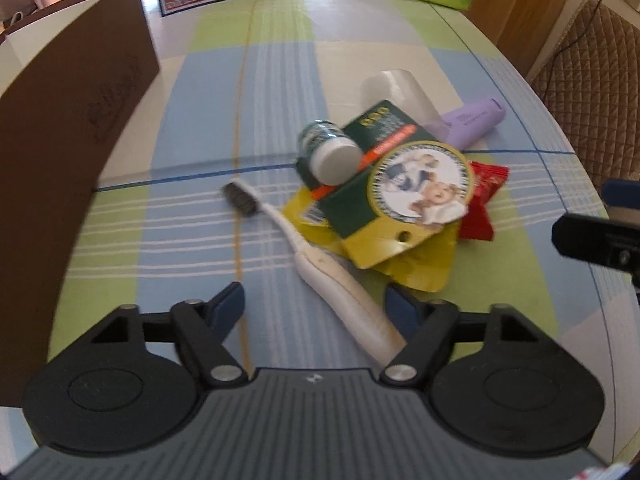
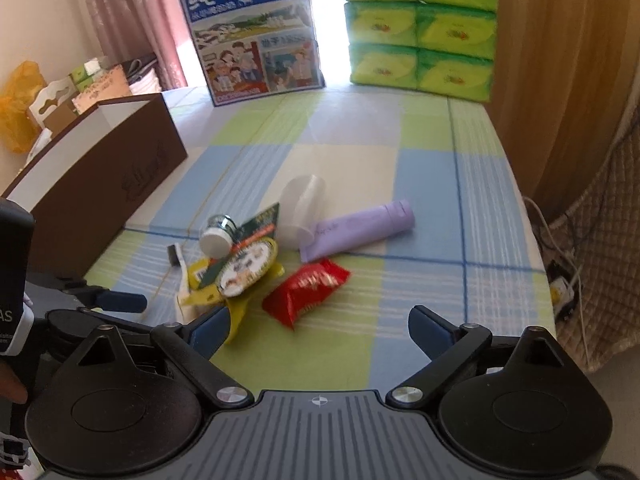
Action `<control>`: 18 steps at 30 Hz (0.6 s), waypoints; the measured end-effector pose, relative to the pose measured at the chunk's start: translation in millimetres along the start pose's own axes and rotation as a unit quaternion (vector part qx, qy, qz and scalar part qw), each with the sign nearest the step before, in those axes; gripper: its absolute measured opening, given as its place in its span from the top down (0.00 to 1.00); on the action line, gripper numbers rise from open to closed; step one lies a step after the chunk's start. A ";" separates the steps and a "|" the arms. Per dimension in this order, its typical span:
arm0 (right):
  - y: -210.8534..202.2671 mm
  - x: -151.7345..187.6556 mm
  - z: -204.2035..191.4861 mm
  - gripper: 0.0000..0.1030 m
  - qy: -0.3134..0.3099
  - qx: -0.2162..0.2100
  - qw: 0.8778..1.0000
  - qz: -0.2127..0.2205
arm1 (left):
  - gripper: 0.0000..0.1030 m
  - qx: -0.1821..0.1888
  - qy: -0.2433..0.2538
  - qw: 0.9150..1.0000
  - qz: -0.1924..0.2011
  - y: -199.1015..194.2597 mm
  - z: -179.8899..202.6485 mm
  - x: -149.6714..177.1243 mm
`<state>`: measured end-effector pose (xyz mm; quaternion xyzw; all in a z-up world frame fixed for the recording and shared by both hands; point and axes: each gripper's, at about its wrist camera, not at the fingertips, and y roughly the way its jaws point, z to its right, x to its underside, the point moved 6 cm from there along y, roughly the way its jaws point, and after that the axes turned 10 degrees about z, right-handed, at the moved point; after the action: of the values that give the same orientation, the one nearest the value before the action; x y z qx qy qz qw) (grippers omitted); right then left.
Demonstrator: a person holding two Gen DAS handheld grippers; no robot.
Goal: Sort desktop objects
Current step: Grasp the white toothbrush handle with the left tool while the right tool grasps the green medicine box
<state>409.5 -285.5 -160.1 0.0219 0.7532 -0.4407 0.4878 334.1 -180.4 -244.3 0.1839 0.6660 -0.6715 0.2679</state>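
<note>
One brown box (image 2: 100, 168) sitting left on the bench (image 2: 432, 168). Mid-bench pile lying: one toothbrush (image 1: 320, 256), one small bottle (image 1: 330, 152), one green-yellow packet (image 1: 400, 196), one clear cup (image 2: 300, 208), one red pouch (image 2: 308, 288), one purple tube (image 2: 360, 228). Left gripper (image 1: 316, 300) hovering apart over toothbrush handle, gripping nothing; right gripper (image 2: 320, 328) hanging wide apart, empty.

Brown box (image 2: 100, 168) walls off the left side. Bare tablecloth (image 2: 340, 128) beyond the box's far corner, open to pass. Clutter pile right of box: toothbrush (image 1: 320, 256), carton (image 1: 384, 184), red packet (image 2: 308, 292).
</note>
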 end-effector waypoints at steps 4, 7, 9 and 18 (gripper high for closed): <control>13.5 -9.4 -17.8 0.14 -0.029 -0.022 0.999 0.010 | 0.58 -0.017 -0.008 1.000 0.003 1.4 -19.0 1.0; 26.2 -16.2 -36.0 0.22 -0.057 -0.038 0.997 0.017 | 0.77 -0.031 -0.004 0.999 0.009 1.1 -30.7 -2.1; 36.7 -18.6 -47.1 0.29 -0.073 -0.048 0.996 0.018 | 0.81 -0.037 -0.011 0.999 0.011 2.3 -40.5 -5.8; 93.0 -14.2 -77.9 0.56 -0.112 -0.065 0.992 -0.012 | 0.80 -0.046 -0.018 0.999 0.010 2.5 -62.1 -12.3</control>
<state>404.2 -169.7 -198.6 -0.0686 0.7213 -0.3963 0.5639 338.5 -117.3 -241.7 0.1657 0.6891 -0.6410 0.2946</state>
